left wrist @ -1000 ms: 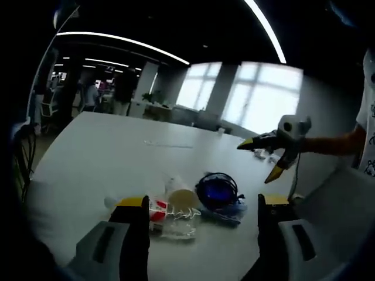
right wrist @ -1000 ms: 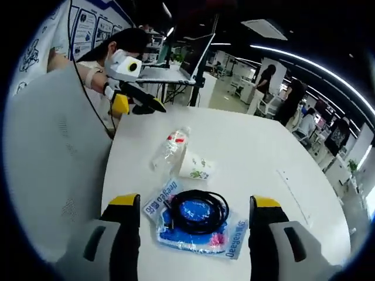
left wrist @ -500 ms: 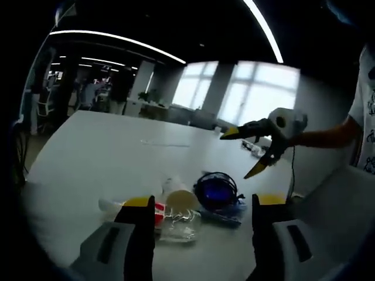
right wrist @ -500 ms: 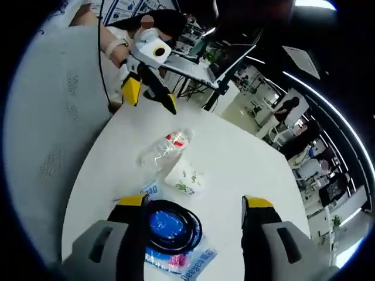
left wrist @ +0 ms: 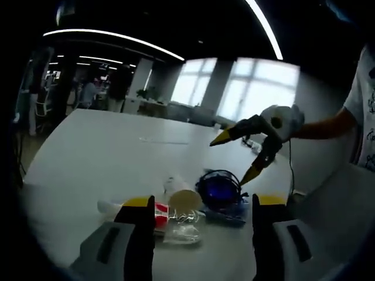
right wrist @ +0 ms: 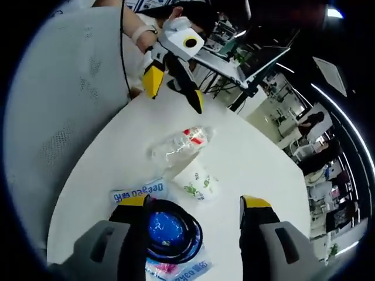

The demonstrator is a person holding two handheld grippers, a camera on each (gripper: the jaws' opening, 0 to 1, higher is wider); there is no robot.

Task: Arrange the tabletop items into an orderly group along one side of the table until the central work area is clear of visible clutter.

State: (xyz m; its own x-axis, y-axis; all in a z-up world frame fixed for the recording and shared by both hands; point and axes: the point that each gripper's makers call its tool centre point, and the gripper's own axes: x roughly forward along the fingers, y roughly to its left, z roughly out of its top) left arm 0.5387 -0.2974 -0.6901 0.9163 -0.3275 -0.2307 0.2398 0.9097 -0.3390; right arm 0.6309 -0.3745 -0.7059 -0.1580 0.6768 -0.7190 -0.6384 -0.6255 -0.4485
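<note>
1. Hovering with both tools spread and empty, we hold the right gripper (right wrist: 190,205) low over the clutter, its yellow-tipped jaws wide apart with nothing between them; the left gripper (left wrist: 198,205) likewise stands open and holds nothing.
2. Under the right jaws lies the coiled black cable (right wrist: 167,231), resting on a blue printed packet (right wrist: 137,192) whose edges stick out around it.
3. Just beyond it we see the paper cup (right wrist: 198,182) on its side, and touching that, the clear plastic bottle (right wrist: 176,146) with a red label, also lying flat.
4. From the left gripper view the same cluster sits close ahead: bottle (left wrist: 176,219) and cup (left wrist: 183,199) between our jaws, cable (left wrist: 218,188) to the right.
5. All four things sit near the corner of the white table (left wrist: 105,146), close beside a grey chair back (right wrist: 64,117).
6. To do this step well, we judge it best to take the cable by the coil's edge, pinching several loops together so it does not unravel.
7. The bottle may roll if nudged, so we should approach it across its width.
</note>
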